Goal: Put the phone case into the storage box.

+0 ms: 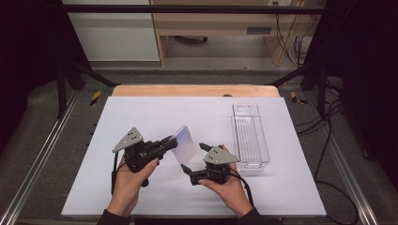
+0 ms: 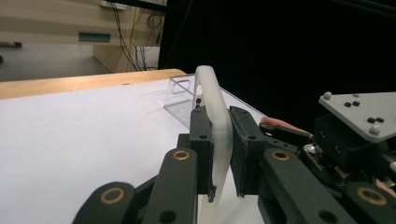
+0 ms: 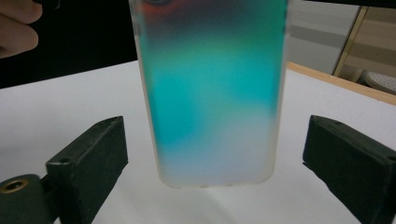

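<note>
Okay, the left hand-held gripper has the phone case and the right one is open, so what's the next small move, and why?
Probably carry the phone case right, toward the clear tray. The left hand-held gripper clamps the case's edge and holds it above the white mat, while the right hand-held gripper stands open with its jaws clear of the case on both sides. The tray lies just beyond the right one, a likely place for the case.
</note>
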Motion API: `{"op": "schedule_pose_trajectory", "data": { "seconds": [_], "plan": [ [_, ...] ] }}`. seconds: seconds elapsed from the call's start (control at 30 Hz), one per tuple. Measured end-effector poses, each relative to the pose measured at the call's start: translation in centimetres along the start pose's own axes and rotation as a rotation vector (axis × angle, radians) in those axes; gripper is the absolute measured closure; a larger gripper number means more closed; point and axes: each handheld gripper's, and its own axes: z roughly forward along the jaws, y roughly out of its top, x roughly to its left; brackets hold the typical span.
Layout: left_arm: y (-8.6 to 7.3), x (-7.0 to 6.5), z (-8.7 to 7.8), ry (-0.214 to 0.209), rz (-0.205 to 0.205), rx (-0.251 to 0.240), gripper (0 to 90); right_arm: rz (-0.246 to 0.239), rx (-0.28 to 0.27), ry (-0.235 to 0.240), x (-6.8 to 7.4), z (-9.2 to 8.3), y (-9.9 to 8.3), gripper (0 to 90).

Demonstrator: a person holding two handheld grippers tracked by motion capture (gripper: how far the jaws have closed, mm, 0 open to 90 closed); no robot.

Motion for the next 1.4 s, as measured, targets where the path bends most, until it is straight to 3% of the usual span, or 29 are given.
{"op": "schedule_pose_trajectory", "data": {
  "seconds": [0.27,0.43,0.77,1.4],
  "plan": [
    [0.0,-0.2,0.3,0.020,0.043,0.004,80.0,0.037,-0.021,-0.018,-0.9,-0.9,0.3,5.0],
    [-0.1,-0.5,0.6,0.024,0.068,0.011,80.0,0.054,-0.046,0.004,-1.1,-1.2,0.5,5.0],
    [-0.3,-1.0,1.0,0.022,0.108,0.036,80.0,0.063,-0.047,0.017,-1.2,-1.7,0.5,4.7],
    [-0.5,-1.8,1.4,0.001,0.141,0.029,80.0,0.080,-0.048,0.021,-1.1,-1.6,0.9,3.2]
  ]
}}
